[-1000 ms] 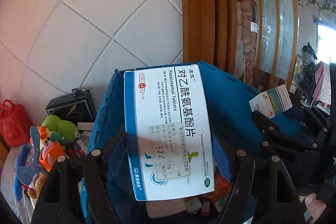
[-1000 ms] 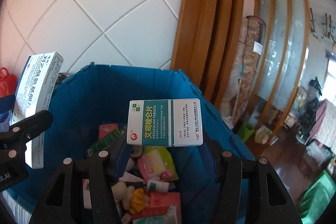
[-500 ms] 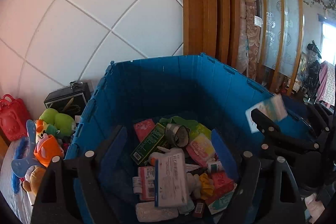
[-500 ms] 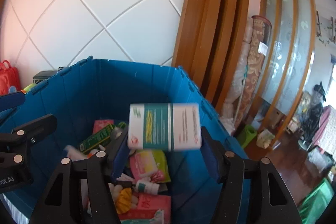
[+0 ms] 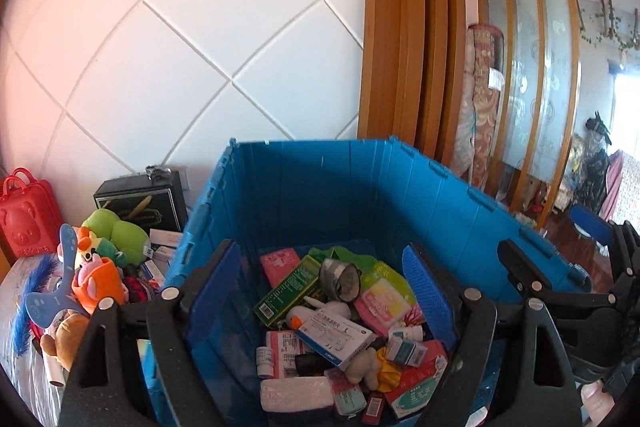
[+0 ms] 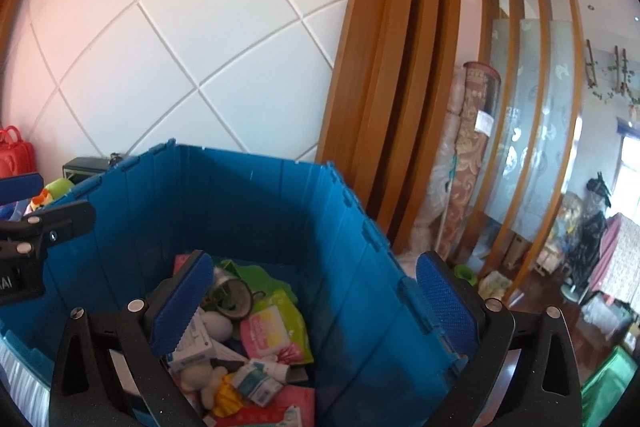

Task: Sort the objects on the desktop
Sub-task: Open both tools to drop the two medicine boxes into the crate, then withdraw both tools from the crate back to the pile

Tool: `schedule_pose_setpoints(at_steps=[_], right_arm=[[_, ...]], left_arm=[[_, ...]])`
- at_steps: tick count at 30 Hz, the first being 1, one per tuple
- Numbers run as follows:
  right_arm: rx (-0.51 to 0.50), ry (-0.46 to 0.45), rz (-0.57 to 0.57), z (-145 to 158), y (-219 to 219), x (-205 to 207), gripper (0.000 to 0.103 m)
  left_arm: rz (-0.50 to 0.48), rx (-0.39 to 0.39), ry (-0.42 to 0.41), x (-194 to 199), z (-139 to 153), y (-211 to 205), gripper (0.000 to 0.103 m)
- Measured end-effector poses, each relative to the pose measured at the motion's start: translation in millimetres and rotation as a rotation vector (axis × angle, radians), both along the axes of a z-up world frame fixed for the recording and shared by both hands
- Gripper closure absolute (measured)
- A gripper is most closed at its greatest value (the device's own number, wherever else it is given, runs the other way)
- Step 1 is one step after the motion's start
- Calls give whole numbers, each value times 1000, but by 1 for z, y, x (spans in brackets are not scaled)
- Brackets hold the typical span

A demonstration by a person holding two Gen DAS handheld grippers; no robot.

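Note:
A blue crate stands in front of both grippers, filled with several medicine boxes, packets, small bottles and a roll of tape. A white and blue medicine box lies flat on top of that pile. My left gripper hangs open above the crate with nothing between its blue pads. In the right wrist view my right gripper is over the crate near its right wall; its jaws are opening wide and nothing is between them. A small teal and white box lies among the items below.
Plush toys, a red bag and a black box sit left of the crate against a white tiled wall. A wooden door frame rises behind. A green container stands on the floor at lower right.
The left gripper let go of the large white and blue box, which dropped into the crate. The right gripper opened and its teal and white box fell in too.

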State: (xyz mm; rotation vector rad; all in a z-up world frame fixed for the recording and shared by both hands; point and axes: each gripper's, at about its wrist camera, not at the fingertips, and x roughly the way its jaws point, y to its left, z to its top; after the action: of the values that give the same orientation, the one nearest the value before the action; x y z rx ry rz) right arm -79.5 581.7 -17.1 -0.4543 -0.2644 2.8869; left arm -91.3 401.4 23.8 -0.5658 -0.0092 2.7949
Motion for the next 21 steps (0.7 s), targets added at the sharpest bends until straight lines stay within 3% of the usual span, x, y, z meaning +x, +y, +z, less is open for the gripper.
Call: schedule_pose_setpoints(at_steps=[5,14,21], right_arm=[[-7,75,31,12,-13,20,0],[-82,153,169,22,-57,31,0],[-118,145,301,21,-116,21,0]], left_arm=[[44,49,92,21,10,-22,19],[202,81,148,40,7,-89,19],[321,66,67,36,-7,-170,19]])
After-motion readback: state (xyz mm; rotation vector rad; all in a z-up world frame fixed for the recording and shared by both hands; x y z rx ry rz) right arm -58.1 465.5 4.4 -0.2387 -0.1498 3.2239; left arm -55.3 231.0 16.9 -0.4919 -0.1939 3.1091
